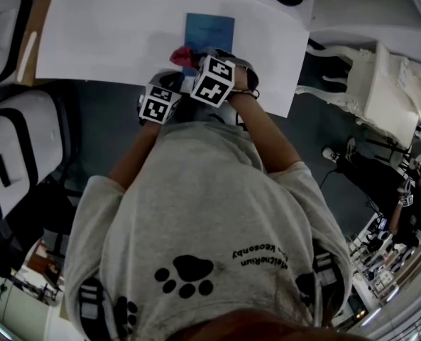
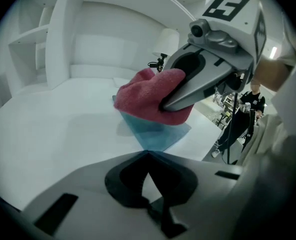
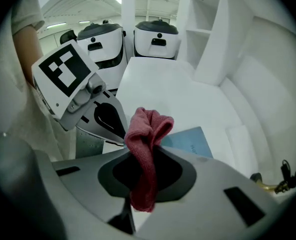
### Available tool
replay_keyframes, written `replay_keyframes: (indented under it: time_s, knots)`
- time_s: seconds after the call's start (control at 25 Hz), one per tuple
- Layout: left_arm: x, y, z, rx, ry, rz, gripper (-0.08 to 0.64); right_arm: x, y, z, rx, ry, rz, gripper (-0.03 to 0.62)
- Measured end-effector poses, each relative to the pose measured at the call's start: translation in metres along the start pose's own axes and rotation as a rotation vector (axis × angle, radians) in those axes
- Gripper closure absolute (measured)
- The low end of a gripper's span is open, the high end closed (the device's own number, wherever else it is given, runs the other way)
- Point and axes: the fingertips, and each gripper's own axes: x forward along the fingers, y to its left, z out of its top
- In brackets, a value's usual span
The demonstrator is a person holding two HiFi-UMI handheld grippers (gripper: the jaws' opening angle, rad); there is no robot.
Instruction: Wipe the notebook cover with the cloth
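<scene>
- Altogether: one notebook (image 1: pixel 210 33), one cloth (image 3: pixel 148 129), two grippers, each with one marker cube, and two white machines (image 3: pixel 156 36) with dark face panels beyond the table.
- Notebook: plain blue cover with faint small print, lying flat on the white table (image 1: pixel 111 27), close to the edge nearest the person.
- Cloth: dusky red terry, bunched into a thick fold, sitting at the notebook's near left corner. Whether it presses on the cover cannot be told.
- Right gripper (image 3: pixel 147 149): fingers clamped on the cloth, which sticks out ahead of the tips and hangs down between them.
- Left gripper (image 2: pixel 148 154): fingertips brought together with nothing between them, just beside the right gripper, with the notebook's corner directly ahead.
</scene>
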Motion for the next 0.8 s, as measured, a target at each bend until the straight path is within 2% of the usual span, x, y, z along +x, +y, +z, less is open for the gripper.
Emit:
replay_keyframes:
  time_s: [0.36,0.8]
  knots:
    - [0.0,0.002,-0.003,-0.003,0.01,0.003,0.549,0.033,0.027,0.007,-0.077,0.063,0.077,0.531]
    - [-0.004,0.004,-0.004,-0.002,0.02,0.003,0.549,0.035,0.029,-0.004,-0.063,0.085,0.086,0.532]
